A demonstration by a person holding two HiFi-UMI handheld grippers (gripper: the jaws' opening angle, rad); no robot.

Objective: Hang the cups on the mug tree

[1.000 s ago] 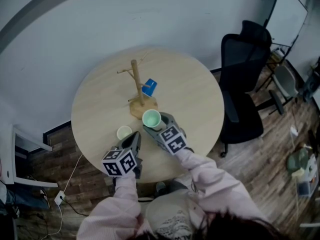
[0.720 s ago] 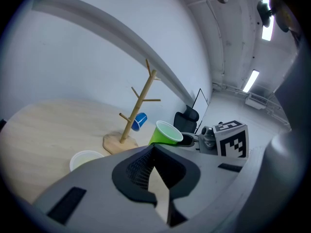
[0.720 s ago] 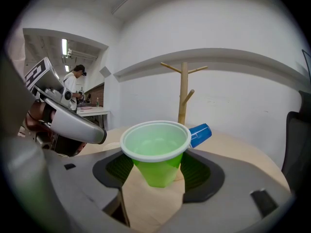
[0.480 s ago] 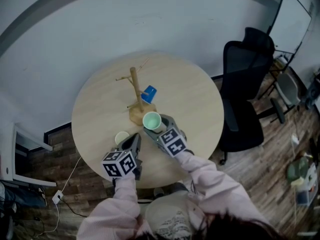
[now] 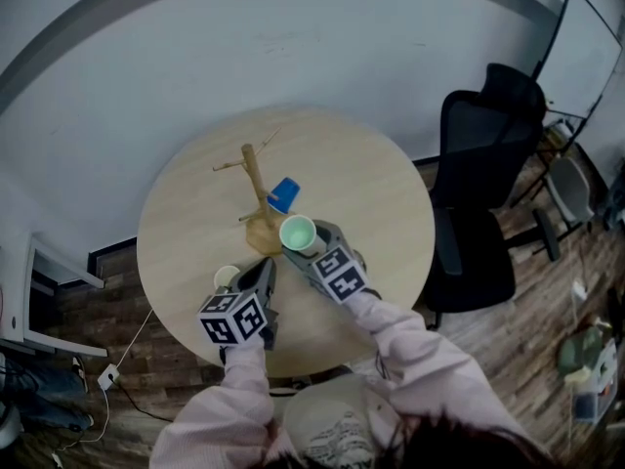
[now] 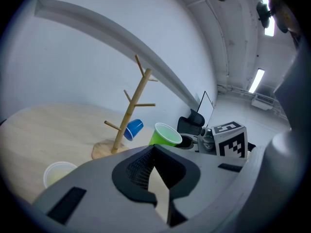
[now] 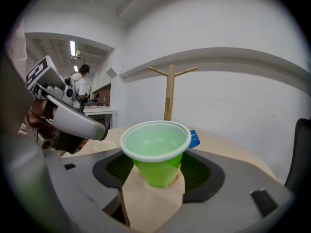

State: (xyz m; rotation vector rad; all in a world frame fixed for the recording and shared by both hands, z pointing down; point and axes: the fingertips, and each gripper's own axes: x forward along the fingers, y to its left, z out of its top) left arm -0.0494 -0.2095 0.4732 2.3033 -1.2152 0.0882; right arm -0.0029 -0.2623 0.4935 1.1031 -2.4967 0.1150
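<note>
The right claw (image 7: 155,165) grasps an upright green cup (image 7: 155,152) above the table (image 5: 376,189), just near of the mug tree (image 5: 256,195). A blue cup (image 5: 283,194) hangs on a low right peg. The left claw (image 6: 154,150) is clenched and empty, beside a pale cup (image 5: 227,278).

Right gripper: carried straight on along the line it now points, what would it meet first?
Probably the mug tree: its upright post stands dead ahead, beyond the green cup clamped in the right gripper. The blue cup sits slightly right of that line. Depth is hard to judge.
</note>
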